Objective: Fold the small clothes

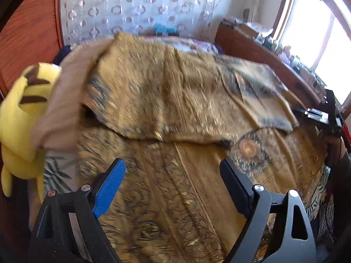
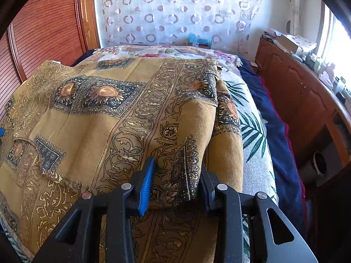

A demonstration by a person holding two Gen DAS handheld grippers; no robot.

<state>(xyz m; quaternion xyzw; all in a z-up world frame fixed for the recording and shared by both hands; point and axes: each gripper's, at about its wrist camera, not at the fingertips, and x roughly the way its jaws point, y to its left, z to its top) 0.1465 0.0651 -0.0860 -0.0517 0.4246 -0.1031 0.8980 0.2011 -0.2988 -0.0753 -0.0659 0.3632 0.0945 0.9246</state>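
A mustard-gold patterned garment (image 1: 175,100) with dark floral patches lies spread on the bed, its far part folded over the near part. My left gripper (image 1: 173,171) is open and empty, hovering above the near part of the cloth. In the right wrist view the same garment (image 2: 114,114) drapes toward me. My right gripper (image 2: 177,175) is shut on a bunched fold of its edge, the cloth pinched between the blue pad (image 2: 147,184) and the black finger. The right gripper also shows at the right edge of the left wrist view (image 1: 318,114).
A yellow plush toy (image 1: 19,118) sits at the bed's left edge by the wooden headboard (image 1: 28,35). A leaf-print bedspread (image 2: 252,135) and a blue blanket (image 2: 276,127) lie right of the garment. A wooden dresser (image 2: 302,92) with clutter stands by the window.
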